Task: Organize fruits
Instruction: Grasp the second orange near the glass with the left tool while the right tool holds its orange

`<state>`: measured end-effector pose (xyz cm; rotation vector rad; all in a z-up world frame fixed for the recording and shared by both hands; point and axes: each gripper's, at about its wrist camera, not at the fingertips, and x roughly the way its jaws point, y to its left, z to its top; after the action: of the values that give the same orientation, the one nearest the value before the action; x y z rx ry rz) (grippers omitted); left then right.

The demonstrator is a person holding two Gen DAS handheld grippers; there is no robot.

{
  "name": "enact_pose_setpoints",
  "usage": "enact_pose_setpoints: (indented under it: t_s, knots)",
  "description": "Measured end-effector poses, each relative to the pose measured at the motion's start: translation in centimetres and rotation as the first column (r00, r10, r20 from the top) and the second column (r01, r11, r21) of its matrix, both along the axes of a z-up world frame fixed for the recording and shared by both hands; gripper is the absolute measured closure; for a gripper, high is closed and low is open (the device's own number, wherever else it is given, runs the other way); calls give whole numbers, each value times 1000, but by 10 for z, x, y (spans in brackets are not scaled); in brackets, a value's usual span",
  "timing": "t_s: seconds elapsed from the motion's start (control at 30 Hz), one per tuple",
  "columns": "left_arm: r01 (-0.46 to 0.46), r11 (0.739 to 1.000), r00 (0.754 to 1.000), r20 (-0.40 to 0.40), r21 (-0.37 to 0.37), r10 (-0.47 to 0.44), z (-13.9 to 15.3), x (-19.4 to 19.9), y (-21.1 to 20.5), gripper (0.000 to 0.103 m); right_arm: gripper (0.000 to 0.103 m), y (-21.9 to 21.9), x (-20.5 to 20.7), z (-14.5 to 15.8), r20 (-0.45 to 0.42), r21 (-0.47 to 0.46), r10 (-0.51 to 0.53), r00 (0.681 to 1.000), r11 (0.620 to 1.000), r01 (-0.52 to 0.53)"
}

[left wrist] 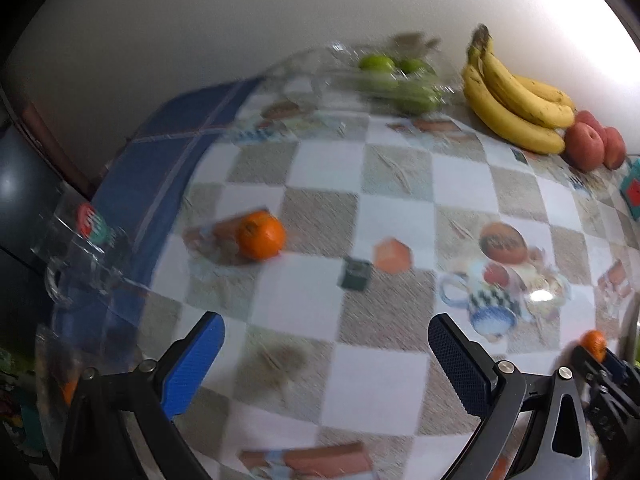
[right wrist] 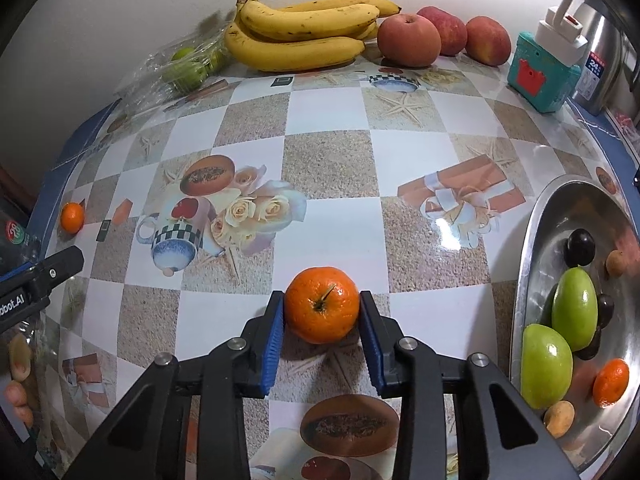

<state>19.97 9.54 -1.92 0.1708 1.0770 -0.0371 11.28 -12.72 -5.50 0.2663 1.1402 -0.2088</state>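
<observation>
A small orange [right wrist: 322,305] rests on the checkered tablecloth [right wrist: 332,160] with my right gripper [right wrist: 322,300] shut on it, a blue pad against each side. The same held orange [left wrist: 594,344] peeks in at the right edge of the left wrist view. A second orange [left wrist: 260,236] [right wrist: 72,217] lies loose near the table's left side. My left gripper [left wrist: 326,320] hangs open above the cloth, short of that orange, nothing between its fingers. A metal tray [right wrist: 528,248] at the right holds green fruits [right wrist: 574,310], an orange [right wrist: 610,382] and small dark and tan fruits.
Along the back wall lie bananas [right wrist: 304,32], red apples [right wrist: 408,40] and a plastic bag of green fruit [right wrist: 188,68]. A teal toy box [right wrist: 542,72] and a steel pot stand back right. A clear plastic container [left wrist: 80,260] sits at the table's left edge.
</observation>
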Motion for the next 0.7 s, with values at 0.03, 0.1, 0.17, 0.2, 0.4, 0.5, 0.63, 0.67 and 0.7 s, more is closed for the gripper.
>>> enact_pose_setpoints:
  t_s: [0.03,0.1,0.17,0.2,0.4,0.5,0.63,0.67,0.7]
  knots:
    - [-13,1000,1000,11,1,13,1,4,4,0,66,-1,0,1,2,-1,-3,1000,1000,3]
    - [-37,999,999,23,-9,37,3,13,12,0,66,-3,0,4,7,-2,-6,1000,1000,6]
    - [-51,999,998,34,-4,51,3,23,17,0,66,-6,0,7,13,-1,-13,1000,1000,13]
    - [-59,998,998,38,7,58,2,28,19,1,66,-6,0,8,14,-1,-13,1000,1000,13]
    - [-121,992,991,52,43,119,-9,53,37,15,66,-5,2,14,28,-13,-3,1000,1000,4]
    - [-133,991,990,50,34,131,-16,61,43,29,66,-3,3,15,28,-20,5,1000,1000,-5]
    - [-139,990,990,36,25,138,-23,69,46,43,66,-2,3,17,33,-9,0,999,1000,1]
    - [-140,990,990,35,25,139,-25,71,47,43,66,-2,3,18,35,-8,1,999,1000,0]
    - [-137,990,990,34,19,136,-25,72,47,43,66,-1,4,19,36,-11,3,999,1000,-3]
